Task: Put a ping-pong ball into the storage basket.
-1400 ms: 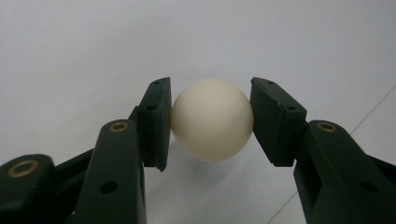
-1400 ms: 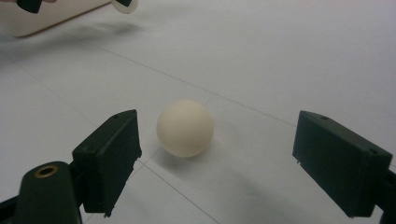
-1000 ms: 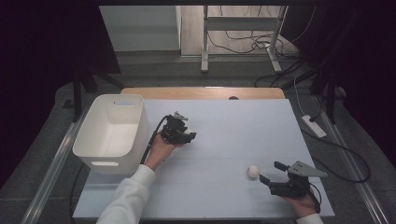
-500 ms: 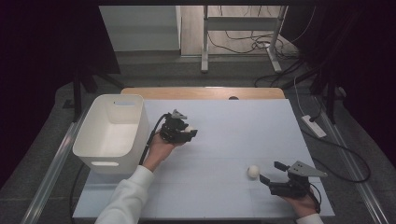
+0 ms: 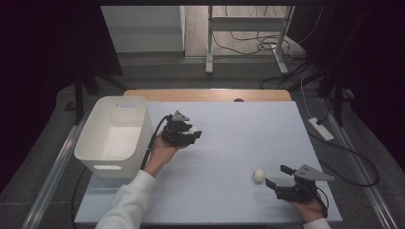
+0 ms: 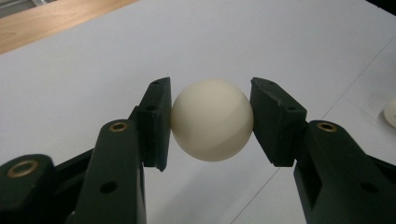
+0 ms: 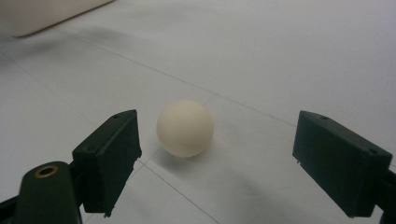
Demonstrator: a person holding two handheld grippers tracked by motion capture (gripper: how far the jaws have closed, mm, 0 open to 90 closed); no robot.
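My left gripper (image 5: pixel 192 133) is shut on a cream ball (image 6: pixel 211 119), pinched between both black pads above the white table. In the high view that ball (image 5: pixel 193 130) shows at the gripper's tip, just right of the white bin (image 5: pixel 112 132). A second cream ball (image 5: pixel 259 175) lies on the table near the front right. My right gripper (image 5: pixel 276 176) stands open just right of it. In the right gripper view this ball (image 7: pixel 185 127) rests on the table a little beyond the wide-apart jaws, closer to the left pad (image 7: pixel 108 154).
The white bin is hollow and open-topped, standing at the table's left edge. A wooden strip (image 5: pixel 210 95) runs along the far edge. A power strip (image 5: pixel 320 128) and cables lie on the floor to the right.
My left gripper has risen a little with the ball in it and drifted slightly. The right gripper and the second ball have kept still.
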